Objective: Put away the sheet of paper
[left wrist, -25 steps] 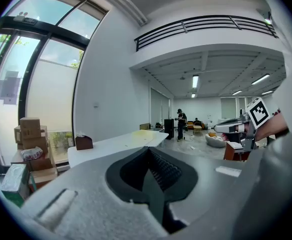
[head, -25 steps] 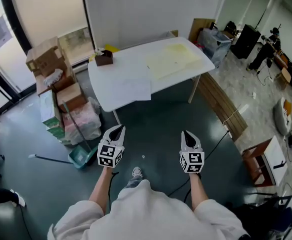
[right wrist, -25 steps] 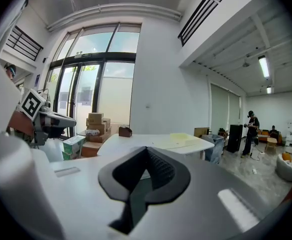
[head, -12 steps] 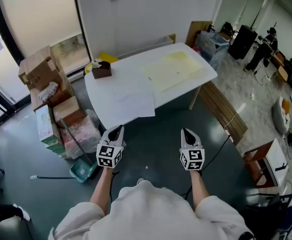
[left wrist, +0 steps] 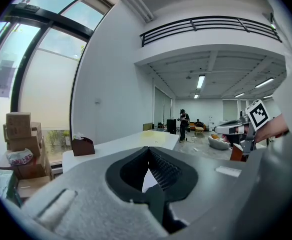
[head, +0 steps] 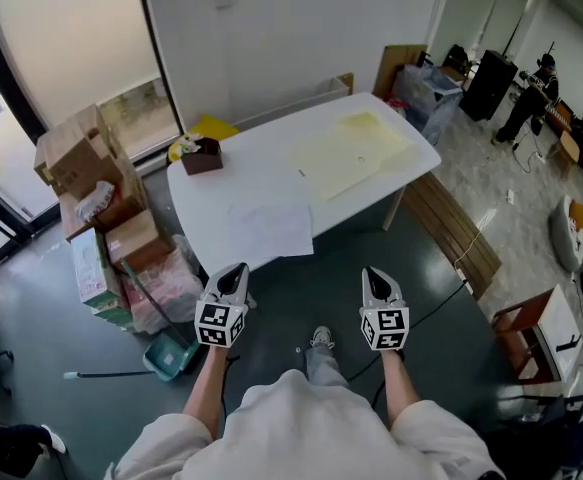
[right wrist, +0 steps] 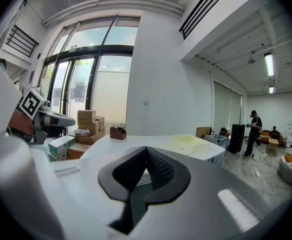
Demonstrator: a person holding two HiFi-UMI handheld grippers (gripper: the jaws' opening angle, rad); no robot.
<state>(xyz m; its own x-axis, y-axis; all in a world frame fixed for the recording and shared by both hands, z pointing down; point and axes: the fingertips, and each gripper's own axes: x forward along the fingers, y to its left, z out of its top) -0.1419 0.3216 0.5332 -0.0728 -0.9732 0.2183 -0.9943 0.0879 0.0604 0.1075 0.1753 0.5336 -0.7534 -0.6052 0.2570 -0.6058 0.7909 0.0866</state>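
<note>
Paper sheet [head: 271, 228] flat on table [head: 239, 173], long side along near edge

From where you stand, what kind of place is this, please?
Probably a large open workspace or studio hall, partly used for storage. A white table stands on a dark floor, cardboard boxes are stacked beside tall windows, and a railed mezzanine overlooks the room.

Soft daylight poured in through the tall windows [left wrist: 35, 74]; strip lights [left wrist: 201, 80] glowed far back. Both gripper views bowed toward black corners, and my left gripper [left wrist: 149, 153] loomed blurred up close.
</note>
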